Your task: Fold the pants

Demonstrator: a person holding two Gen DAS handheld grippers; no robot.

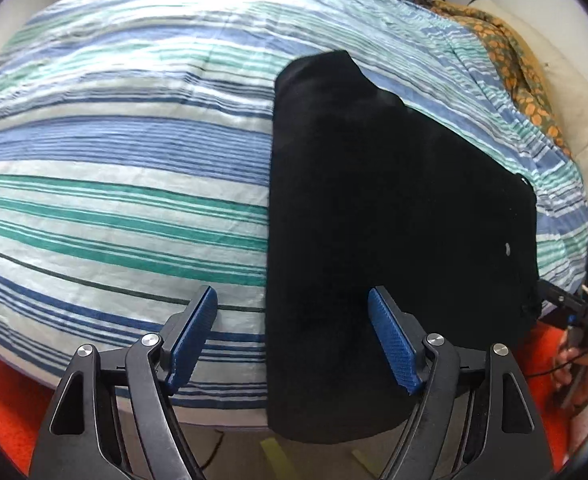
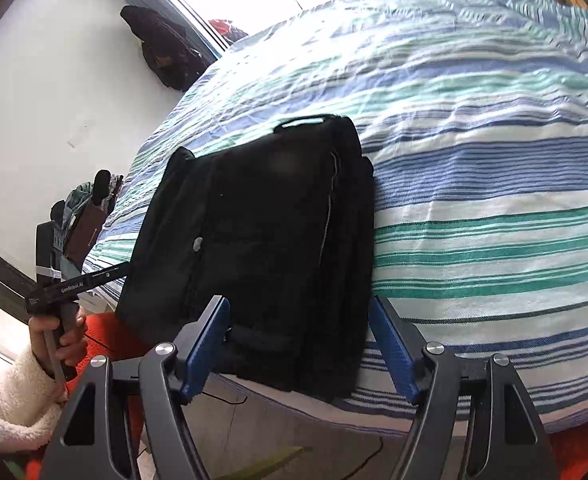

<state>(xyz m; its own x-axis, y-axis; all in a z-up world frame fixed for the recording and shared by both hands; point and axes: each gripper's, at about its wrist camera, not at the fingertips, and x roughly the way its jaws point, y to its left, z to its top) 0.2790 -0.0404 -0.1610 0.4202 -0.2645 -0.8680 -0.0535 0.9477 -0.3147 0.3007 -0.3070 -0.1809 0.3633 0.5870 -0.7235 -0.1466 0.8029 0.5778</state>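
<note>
The black pants (image 1: pixel 393 208) lie as a compact folded rectangle at the near edge of the striped bed (image 1: pixel 114 160); I judge the folding nearly done, and the next move would be a last tidy or none. The left gripper (image 1: pixel 294 336) and the right gripper (image 2: pixel 299 344) both gape, holding nothing. Only the right wrist view shows the stacked layers and a waistband loop (image 2: pixel 301 121); the left wrist view shows an orange-patterned cloth (image 1: pixel 509 56) at the far corner.

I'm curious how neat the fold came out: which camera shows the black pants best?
The right wrist view: the folded black pants lie whole on the striped bedsheet, with layered edges, a seam and a button visible. The left wrist view shows them as a dark, nearly featureless shape, its near end partly behind that gripper.
</note>
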